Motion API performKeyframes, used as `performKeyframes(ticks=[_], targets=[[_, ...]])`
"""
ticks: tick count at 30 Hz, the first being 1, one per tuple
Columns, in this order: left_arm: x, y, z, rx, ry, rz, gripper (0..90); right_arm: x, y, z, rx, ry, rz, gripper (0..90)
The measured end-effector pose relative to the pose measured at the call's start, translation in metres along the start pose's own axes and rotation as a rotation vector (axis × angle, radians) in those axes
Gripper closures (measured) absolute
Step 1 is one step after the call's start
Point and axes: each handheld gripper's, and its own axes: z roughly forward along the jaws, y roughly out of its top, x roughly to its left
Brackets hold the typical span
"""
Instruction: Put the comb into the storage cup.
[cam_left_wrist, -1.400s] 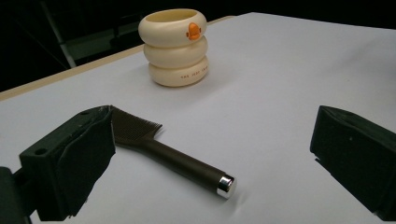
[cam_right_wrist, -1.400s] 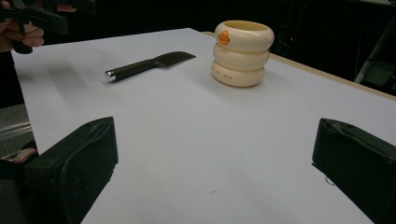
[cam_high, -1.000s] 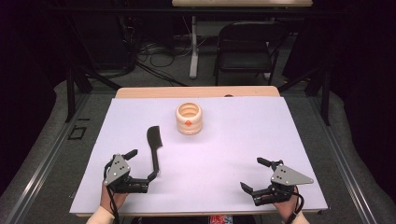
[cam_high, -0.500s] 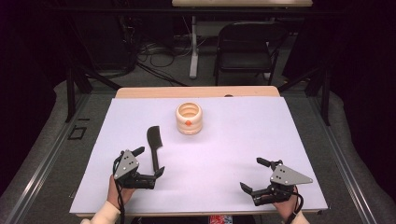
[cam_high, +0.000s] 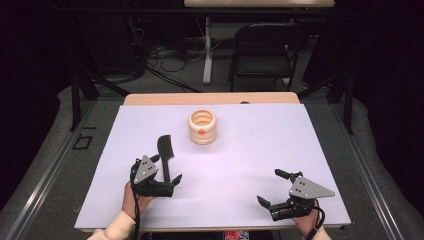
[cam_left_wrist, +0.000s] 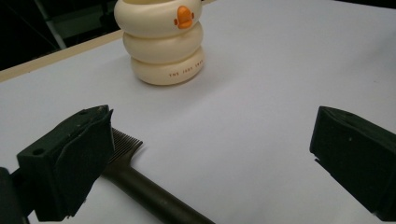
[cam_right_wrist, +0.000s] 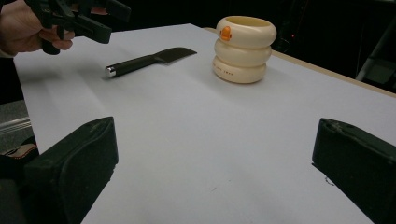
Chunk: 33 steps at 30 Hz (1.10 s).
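My left gripper (cam_high: 169, 175) is sitting over the handle end of the black comb (cam_high: 164, 152), jaws spread wide with nothing pinched between them. In the left gripper view the comb's handle (cam_left_wrist: 154, 198) runs along the desk just beside my left jaw, with the fine teeth poking out from behind that jaw (can't tell if the jaw is actually touching it). From the high view the comb lies lengthwise, toothed head at its 12 o'clock end and handle at 6 o'clock, right under my left gripper.

The cream stacked-ring cup with the little orange duck (cam_high: 202, 127) stands upright at about 1 o'clock from the comb, clearly apart from it, roughly mid-desk toward the far edge.

My right gripper (cam_high: 272, 191) is way over at about 4 o'clock on the white desk (cam_high: 260, 150), well apart from both things, jaws also spread and holding nothing. Its own view looks across at the comb (cam_right_wrist: 149, 59) and the cup (cam_right_wrist: 244, 49), with my left hand (cam_right_wrist: 28, 30) at top left.
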Motion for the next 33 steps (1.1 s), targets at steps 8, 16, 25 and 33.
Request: performKeyframes(ticks=[8,16,25,33], targets=[[0.000,-0.002,0.003,0.053,-0.024,0.006,29.5,0.000,0.000,0.000,0.010,0.003,-0.001,0.0],[0.001,-0.006,0.006,0.113,-0.085,-0.006,65.9,0.000,0.000,0.001,0.013,0.004,-0.003,0.0],[0.003,-0.010,0.008,0.198,-0.132,-0.018,88.6,0.000,0.000,0.000,0.013,0.004,-0.001,0.0],[0.005,-0.013,0.011,0.275,-0.136,-0.033,90.0,0.000,0.000,0.000,0.014,0.004,0.000,0.0]])
